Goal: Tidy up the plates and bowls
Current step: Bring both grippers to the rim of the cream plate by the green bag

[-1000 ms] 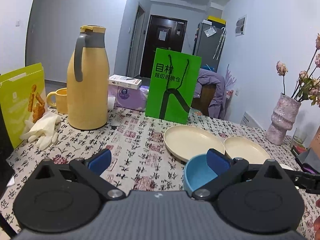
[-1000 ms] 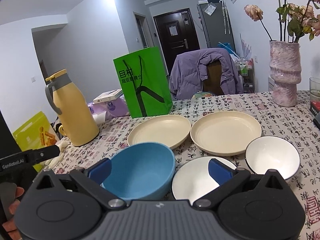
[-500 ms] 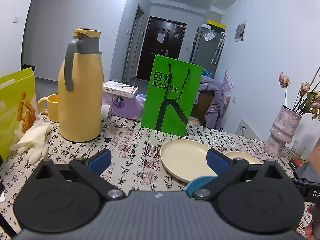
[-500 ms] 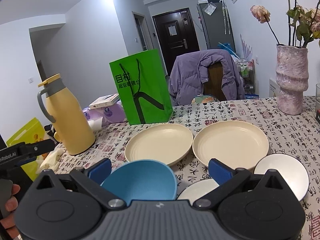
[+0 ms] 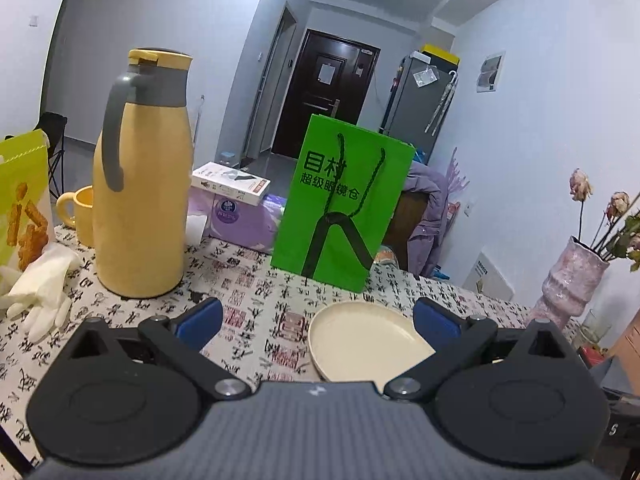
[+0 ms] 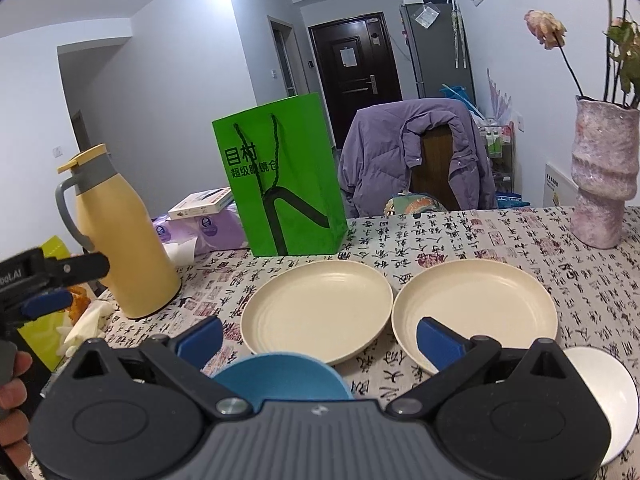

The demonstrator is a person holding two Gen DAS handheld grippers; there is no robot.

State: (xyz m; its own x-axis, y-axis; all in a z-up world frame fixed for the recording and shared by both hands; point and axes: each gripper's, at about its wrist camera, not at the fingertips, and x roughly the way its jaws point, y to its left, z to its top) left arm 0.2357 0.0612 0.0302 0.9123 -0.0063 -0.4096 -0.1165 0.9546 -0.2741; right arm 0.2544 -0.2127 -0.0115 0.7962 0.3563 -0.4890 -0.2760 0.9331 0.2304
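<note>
Progress on the sorting is judged nil or near nil: every dish in view lies singly on the table (image 6: 500,240), none stacked or nested. Taken left to right in the right wrist view: the left tool (image 6: 60,286) shows at the table's left edge, held by a hand (image 6: 12,384), its fingers apart and nothing between them; its own camera confirms this, the left tool (image 5: 316,316) standing wide open above the cloth with only the left cream plate (image 5: 364,344) ahead of it. Beside it, toward the left edge, stand a yellow flask (image 6: 120,240) and a white glove (image 5: 44,284), neither part of the task. The blue bowl (image 6: 280,376) sits at the near edge, just below the right tool (image 6: 318,338), which is likewise wide open and holds nothing; the bowl's rim lies between the fingers in the picture, but contact is not evident. Behind it the left cream plate (image 6: 316,312) and the right cream plate (image 6: 476,312) lie side by side near mid-table, rims almost touching, with a green bag (image 6: 280,180) standing behind them. A white bowl (image 6: 604,392) rests at the near right, partly hidden by the tool body. A pink vase (image 6: 604,180) stands toward the far right edge. Outstanding, in my judgement: plates to be stacked, bowls to be gathered; all of it remains
</note>
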